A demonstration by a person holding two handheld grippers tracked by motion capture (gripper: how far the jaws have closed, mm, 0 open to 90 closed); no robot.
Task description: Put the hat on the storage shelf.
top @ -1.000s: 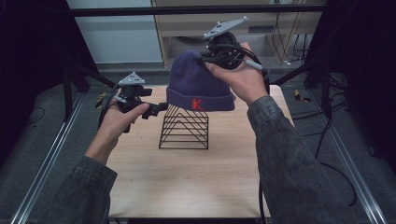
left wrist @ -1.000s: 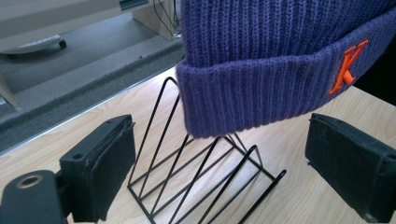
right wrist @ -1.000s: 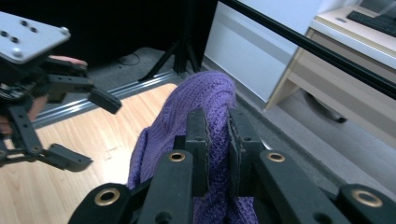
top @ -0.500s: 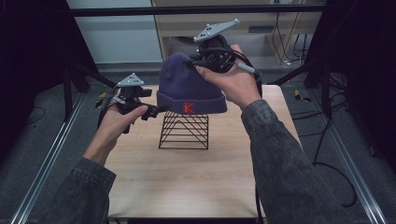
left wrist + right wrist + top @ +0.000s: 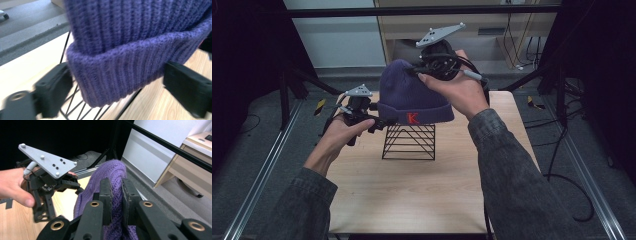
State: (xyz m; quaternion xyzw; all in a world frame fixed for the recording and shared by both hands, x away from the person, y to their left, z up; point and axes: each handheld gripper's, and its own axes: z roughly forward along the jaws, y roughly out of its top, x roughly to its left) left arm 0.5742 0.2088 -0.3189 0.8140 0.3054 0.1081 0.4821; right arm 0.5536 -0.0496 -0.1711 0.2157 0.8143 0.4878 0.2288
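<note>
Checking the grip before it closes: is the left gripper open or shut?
Open. The left gripper has its jaws spread wide, one on each side of the beanie cuff, not pinching it.

High view overhead; tool views close, sharing beanie [image 5: 412, 95].

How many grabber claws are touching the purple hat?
1 for sure. The right gripper pinches the top of the purple hat, lifting it above the wire rack. The left gripper is open around the hat's brim; I cannot tell if it touches.
</note>
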